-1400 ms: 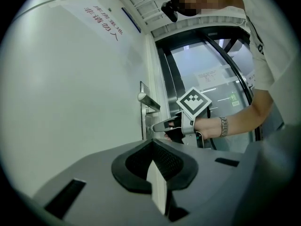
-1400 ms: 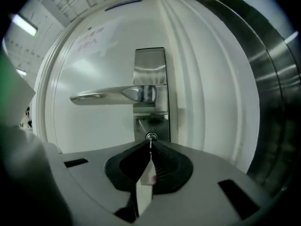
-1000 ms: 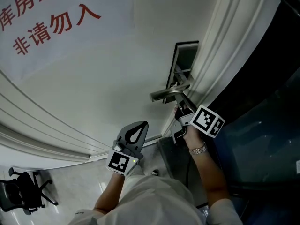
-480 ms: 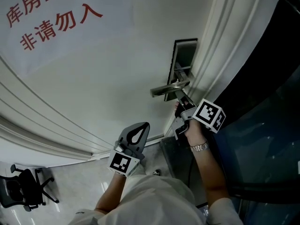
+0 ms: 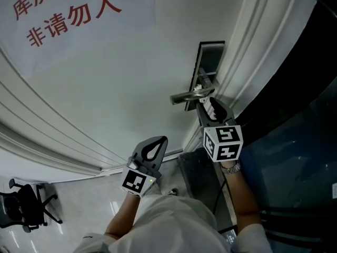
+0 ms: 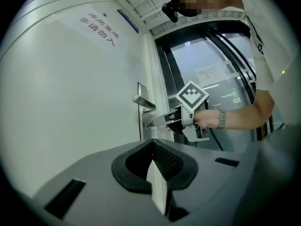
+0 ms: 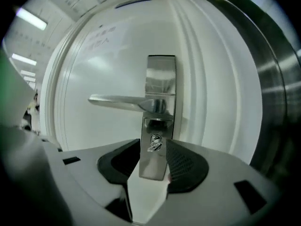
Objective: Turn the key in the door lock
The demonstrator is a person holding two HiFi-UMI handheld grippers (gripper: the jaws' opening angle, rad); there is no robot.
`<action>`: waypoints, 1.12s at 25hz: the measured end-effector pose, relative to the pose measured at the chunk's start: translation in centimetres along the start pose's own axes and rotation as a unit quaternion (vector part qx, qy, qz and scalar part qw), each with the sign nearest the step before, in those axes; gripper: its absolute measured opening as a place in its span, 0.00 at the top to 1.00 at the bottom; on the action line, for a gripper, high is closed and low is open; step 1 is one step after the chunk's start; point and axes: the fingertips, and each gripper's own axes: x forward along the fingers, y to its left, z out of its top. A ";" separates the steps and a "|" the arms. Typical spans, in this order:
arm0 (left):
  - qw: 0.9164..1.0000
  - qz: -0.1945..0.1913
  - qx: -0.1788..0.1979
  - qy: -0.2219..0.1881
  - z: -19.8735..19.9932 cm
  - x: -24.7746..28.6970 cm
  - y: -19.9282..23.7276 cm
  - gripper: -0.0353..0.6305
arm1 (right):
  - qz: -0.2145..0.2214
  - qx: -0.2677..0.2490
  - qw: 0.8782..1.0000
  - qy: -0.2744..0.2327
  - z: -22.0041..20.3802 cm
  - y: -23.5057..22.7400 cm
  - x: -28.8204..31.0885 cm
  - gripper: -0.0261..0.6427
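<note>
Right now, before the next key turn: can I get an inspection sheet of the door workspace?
Surface: white panelled door bearing a white sign with red lettering.
Job's things: small silver key seated in the keyhole of the tall silver lock plate, below the level silver lever handle.
Clutter: nothing seen.
Grippers: right gripper faces the lock; its jaws have just been opening, with the key in the gap and the pads off it. Left gripper shut, empty, away from the lock.
Cables: thin dark cable hangs below the right gripper.
Surroundings: dark glass panel beside the door frame; black office chair on the pale floor.
</note>
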 end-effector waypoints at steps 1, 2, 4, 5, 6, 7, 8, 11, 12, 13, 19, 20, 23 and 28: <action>1.000 -0.001 0.000 -0.001 0.0 0.1 0.0 0.94 | -0.007 -0.052 0.999 0.005 0.0 0.2 0.0 0.74; 1.000 -0.001 0.000 -0.002 0.0 0.1 0.0 0.94 | -0.014 -0.104 0.994 0.010 0.0 0.4 0.0 0.74; 1.000 -0.001 0.001 -0.005 0.0 0.3 0.1 0.94 | -0.033 -0.211 0.977 0.022 0.0 0.6 0.2 0.74; 1.000 -0.001 0.001 -0.006 0.0 0.3 0.1 0.94 | -0.044 -0.263 0.963 0.028 -0.1 0.6 0.3 0.74; 1.000 -0.002 0.002 -0.006 0.0 0.3 0.2 0.94 | -0.054 -0.310 0.949 0.034 -0.2 0.5 0.4 0.74; 1.000 -0.003 0.002 -0.006 -0.1 0.3 0.2 0.94 | -0.061 -0.351 0.934 0.039 -0.4 0.5 0.5 0.74; 1.000 -0.004 0.002 -0.005 -0.2 0.3 0.3 0.94 | -0.066 -0.385 0.920 0.042 -0.5 0.6 0.7 0.74; 1.000 -0.005 -0.002 0.000 -0.5 0.2 0.5 0.94 | -0.086 -0.471 0.877 0.046 -0.8 0.9 1.3 0.74; 1.000 -0.006 -0.003 0.001 -0.7 0.2 0.6 0.94 | -0.096 -0.499 0.860 0.047 -0.8 0.9 1.5 0.74; 1.000 -0.007 -0.005 0.002 -0.8 0.3 0.6 0.94 | -0.106 -0.524 0.844 0.047 -0.9 0.9 1.6 0.74; 1.000 -0.009 -0.013 0.006 -1.2 0.7 1.7 0.94 | -0.125 -0.580 0.804 0.050 -1.6 0.7 2.5 0.74; 1.000 -0.012 -0.011 0.006 -1.3 0.8 1.8 0.94 | -0.130 -0.585 0.799 0.049 -1.6 0.6 2.6 0.75; 1.000 -0.022 -0.010 0.011 -1.9 1.2 1.7 0.94 | -0.140 -0.598 0.788 0.041 -1.6 0.6 2.6 0.80; 0.999 -0.032 -0.019 0.016 -2.5 1.8 1.5 0.94 | -0.142 -0.608 0.780 0.039 -1.6 0.7 2.8 0.81</action>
